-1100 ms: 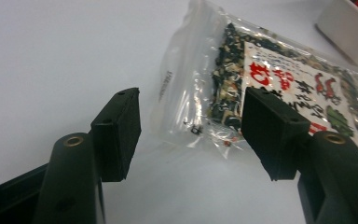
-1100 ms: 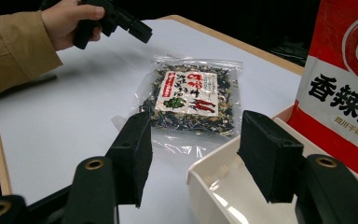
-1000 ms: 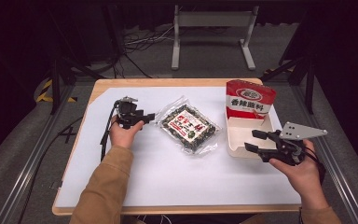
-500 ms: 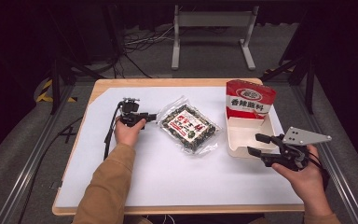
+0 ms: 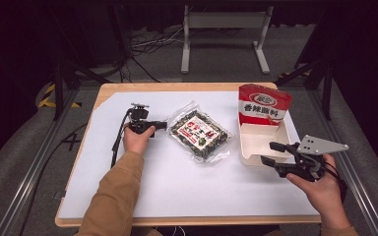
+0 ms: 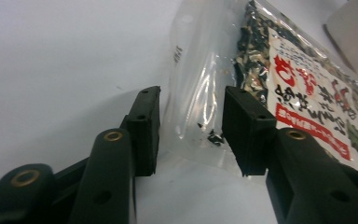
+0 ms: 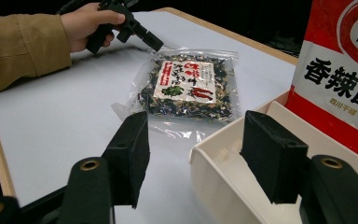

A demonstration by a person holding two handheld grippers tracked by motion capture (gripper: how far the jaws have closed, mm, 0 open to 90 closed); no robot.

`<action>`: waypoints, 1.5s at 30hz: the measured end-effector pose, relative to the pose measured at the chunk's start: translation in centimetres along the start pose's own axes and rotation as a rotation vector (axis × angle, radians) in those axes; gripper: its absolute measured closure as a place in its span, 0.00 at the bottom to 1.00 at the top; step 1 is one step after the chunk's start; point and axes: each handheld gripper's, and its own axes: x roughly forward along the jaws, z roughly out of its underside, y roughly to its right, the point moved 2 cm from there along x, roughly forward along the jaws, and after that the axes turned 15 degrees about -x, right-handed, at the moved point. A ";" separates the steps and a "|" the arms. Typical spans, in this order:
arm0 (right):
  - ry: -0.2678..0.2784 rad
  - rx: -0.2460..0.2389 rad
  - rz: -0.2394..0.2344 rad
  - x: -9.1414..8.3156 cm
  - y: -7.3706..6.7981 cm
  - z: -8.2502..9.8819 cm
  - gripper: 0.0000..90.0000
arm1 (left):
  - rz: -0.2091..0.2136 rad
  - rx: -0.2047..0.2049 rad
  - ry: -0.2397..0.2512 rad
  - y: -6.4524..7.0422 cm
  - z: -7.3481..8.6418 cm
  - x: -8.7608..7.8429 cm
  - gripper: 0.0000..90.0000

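Observation:
A clear bag of dark dried food (image 5: 199, 133) with a red and white label lies flat at the middle of the white table. My left gripper (image 5: 161, 126) is open at the bag's left edge. In the left gripper view the bag's clear edge (image 6: 191, 93) lies between the spread jaws, unpinched. My right gripper (image 5: 270, 153) is open at the near left corner of a white tray (image 5: 261, 142). In the right gripper view that tray corner (image 7: 214, 140) sits between the jaws. A red packet (image 5: 264, 104) stands upright at the tray's far end.
The table mat (image 5: 177, 187) has bare room in front of the bag and the tray. A cable (image 5: 117, 142) trails from the left gripper towards the table's left side. Beyond the table stand a metal frame (image 5: 224, 29) and dark floor.
My left gripper has edged right, up to the bag's clear edge. My right gripper has sunk slightly towards the table's front, staying open by the tray.

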 end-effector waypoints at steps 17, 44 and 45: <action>-0.004 -0.008 -0.002 0.2 0.0 0.0 0.45 | 0.113 0.006 0.018 1.1 0.0 -0.7 0.74; 0.001 -0.009 0.004 0.0 0.1 0.0 0.44 | 0.098 0.096 0.078 2.7 0.1 -2.4 0.99; 0.001 -0.009 0.004 0.0 0.1 0.0 0.44 | 0.105 0.102 0.083 2.8 0.1 -2.6 0.99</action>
